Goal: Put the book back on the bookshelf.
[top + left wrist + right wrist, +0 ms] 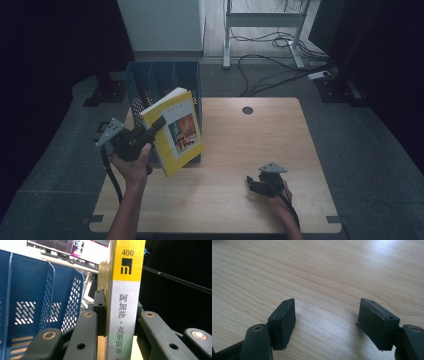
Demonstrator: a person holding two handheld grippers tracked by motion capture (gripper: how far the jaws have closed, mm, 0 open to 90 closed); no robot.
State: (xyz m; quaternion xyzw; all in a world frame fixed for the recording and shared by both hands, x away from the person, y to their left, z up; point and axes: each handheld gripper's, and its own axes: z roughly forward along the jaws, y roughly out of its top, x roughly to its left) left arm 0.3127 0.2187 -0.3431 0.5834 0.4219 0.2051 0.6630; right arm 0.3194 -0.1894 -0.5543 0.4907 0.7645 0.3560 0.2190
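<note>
Yellow paperback book (176,131), with a picture on its cover and a grey-white spine, is seen in the high view lifted off the light wooden table (240,165) and tilted, its top leaning toward the left. It is held at its spine edge by the left claw (156,125), which is carried by the person's left hand (134,164). Just behind the book, a blue plastic file rack (150,80) with perforated walls and upright dividers is seen at the far left part of the table. The right claw (252,184) is seen low over the near right part of the table, well apart from the book, with a black cable trailing from it.

In the left gripper view, the book's spine (125,315) is seen upright between the two black jaws, which are pressed against it on both sides; a yellow band with a number is printed at the top and dark characters run down the pale part. The blue rack (37,300) is seen to the left, close behind.

In the right gripper view, the jaws are seen standing well apart with nothing between them, and only bare wood grain of the table (319,277) is seen beneath.
</note>
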